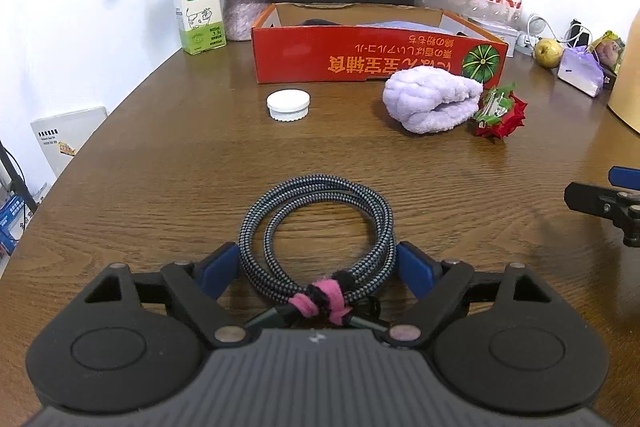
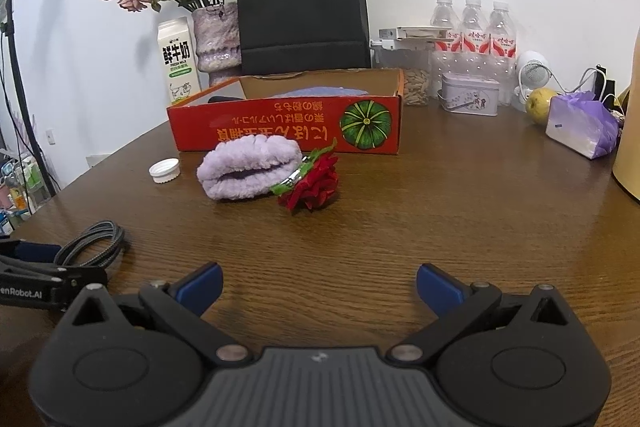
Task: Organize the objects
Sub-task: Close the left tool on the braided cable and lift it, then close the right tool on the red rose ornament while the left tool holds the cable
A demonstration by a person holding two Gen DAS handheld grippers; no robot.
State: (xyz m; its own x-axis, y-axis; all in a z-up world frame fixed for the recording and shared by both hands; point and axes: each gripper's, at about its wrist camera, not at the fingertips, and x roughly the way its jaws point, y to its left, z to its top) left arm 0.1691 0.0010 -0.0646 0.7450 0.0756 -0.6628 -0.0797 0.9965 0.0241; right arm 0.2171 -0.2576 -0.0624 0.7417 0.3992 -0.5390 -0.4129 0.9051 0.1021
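A grey braided cable [image 1: 320,195], coiled and tied with a pink-and-black strap, lies on the wooden table [image 1: 160,167] right in front of my left gripper [image 1: 318,259]. Its blue pads [image 1: 224,267] touch the coil on both sides. The cable [image 2: 96,239] also shows at the left of the right wrist view. My right gripper [image 2: 319,279] stands open over bare wood, nothing between its fingers. Farther back lie a lilac rolled towel [image 2: 248,167], a red rose [image 2: 312,187] and a white cap [image 2: 165,170], in front of an open red cardboard box [image 2: 280,123].
Behind the box stand a milk carton [image 2: 178,61], a vase of dried roses [image 2: 216,43] and a black paper bag [image 2: 300,15]. At the back right are water bottles [image 2: 472,27], a tin [image 2: 470,93], a pear [image 2: 540,105] and a purple bag [image 2: 580,131].
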